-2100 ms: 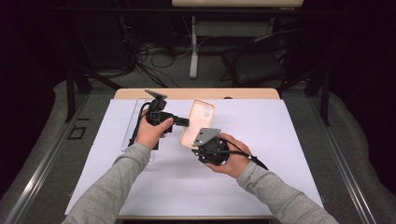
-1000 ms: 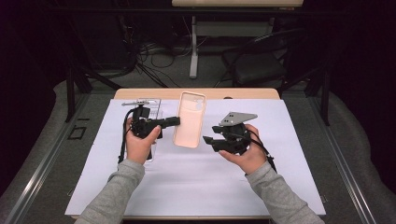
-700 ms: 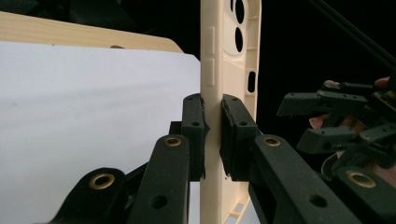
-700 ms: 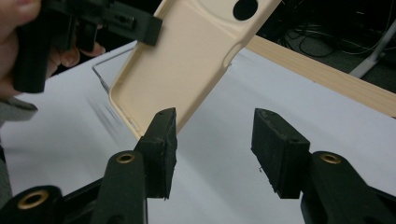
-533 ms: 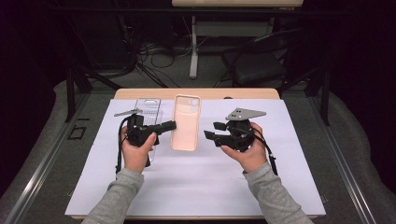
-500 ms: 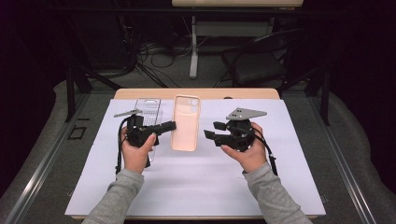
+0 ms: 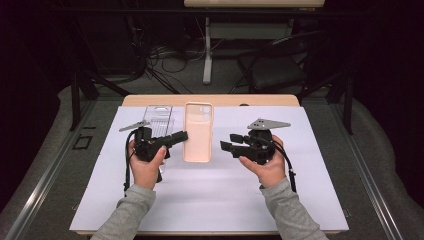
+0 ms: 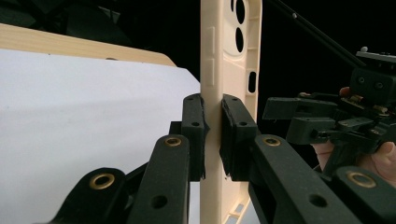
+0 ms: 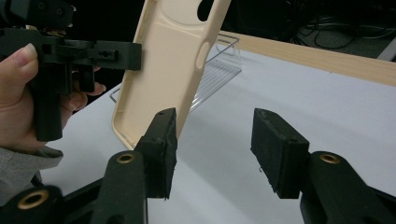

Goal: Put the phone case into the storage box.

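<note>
- Done: left gripper (image 7: 172, 138) has the beige phone case (image 7: 198, 132) lifted off the tabletop (image 7: 200, 200), jaws pinching its side wall.
- Left: right gripper (image 7: 231, 141), jaws spread and empty, waits at the case's 3 o'clock.
- Clear tray (image 7: 157, 116) lies at the case's 9 o'clock.

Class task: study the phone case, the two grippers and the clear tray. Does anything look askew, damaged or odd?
Nothing looks damaged. The beige phone case is off the table, clamped by one side wall in the left gripper; the right gripper is open beside it. The clear tray lies flat.
</note>
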Action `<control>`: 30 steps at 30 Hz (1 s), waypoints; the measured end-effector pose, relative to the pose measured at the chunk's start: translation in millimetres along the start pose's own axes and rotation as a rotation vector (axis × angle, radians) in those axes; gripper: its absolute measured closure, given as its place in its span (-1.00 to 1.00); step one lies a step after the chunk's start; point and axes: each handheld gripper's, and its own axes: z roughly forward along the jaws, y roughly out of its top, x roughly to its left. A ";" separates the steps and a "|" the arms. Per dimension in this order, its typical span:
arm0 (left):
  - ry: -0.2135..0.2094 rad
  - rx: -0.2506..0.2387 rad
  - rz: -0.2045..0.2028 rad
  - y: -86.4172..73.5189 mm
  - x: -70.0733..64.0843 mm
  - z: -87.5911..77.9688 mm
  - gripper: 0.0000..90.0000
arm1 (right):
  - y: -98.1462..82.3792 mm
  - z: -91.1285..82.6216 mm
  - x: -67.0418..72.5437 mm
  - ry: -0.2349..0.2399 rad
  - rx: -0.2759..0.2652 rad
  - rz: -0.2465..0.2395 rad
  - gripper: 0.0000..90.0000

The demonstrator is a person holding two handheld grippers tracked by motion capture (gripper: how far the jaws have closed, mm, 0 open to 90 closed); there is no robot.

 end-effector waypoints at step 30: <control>-0.033 -0.009 -0.016 -22.9 -5.8 11.9 0.81 | -21.4 12.4 -11.6 0.131 -0.023 0.227 0.25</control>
